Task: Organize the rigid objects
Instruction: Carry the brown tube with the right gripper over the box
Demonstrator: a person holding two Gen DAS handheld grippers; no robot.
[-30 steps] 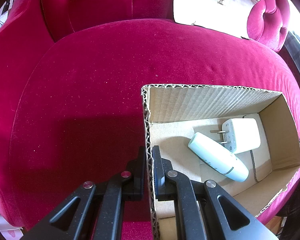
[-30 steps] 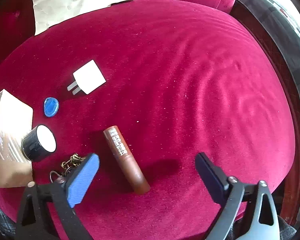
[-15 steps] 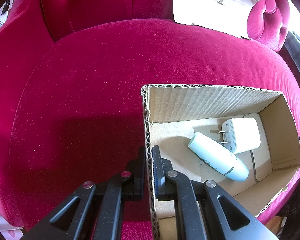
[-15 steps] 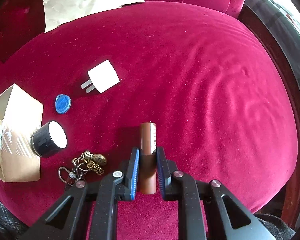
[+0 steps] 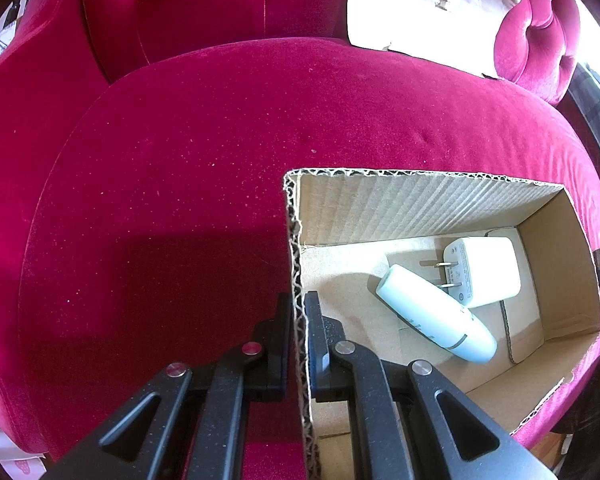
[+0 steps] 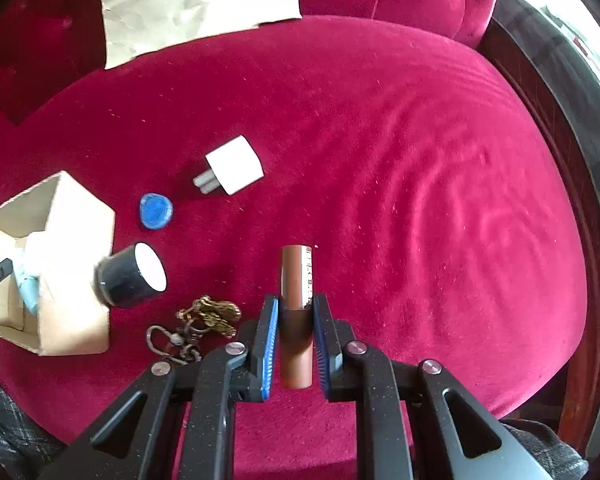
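The right tool (image 6: 294, 330) grips a brown tube (image 6: 296, 312) above the red velvet seat (image 6: 420, 180). The left tool (image 5: 298, 320) clamps the cardboard box (image 5: 420, 204) wall. Lift the tube level, then carry it across into the box.

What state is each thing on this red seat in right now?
Left gripper: shut on cardboard box wall.
Right gripper: shut on brown tube.
Cardboard box: open, holding pale blue bottle and white charger.
Small white plug: loose on seat.
Black jar: lying sideways.
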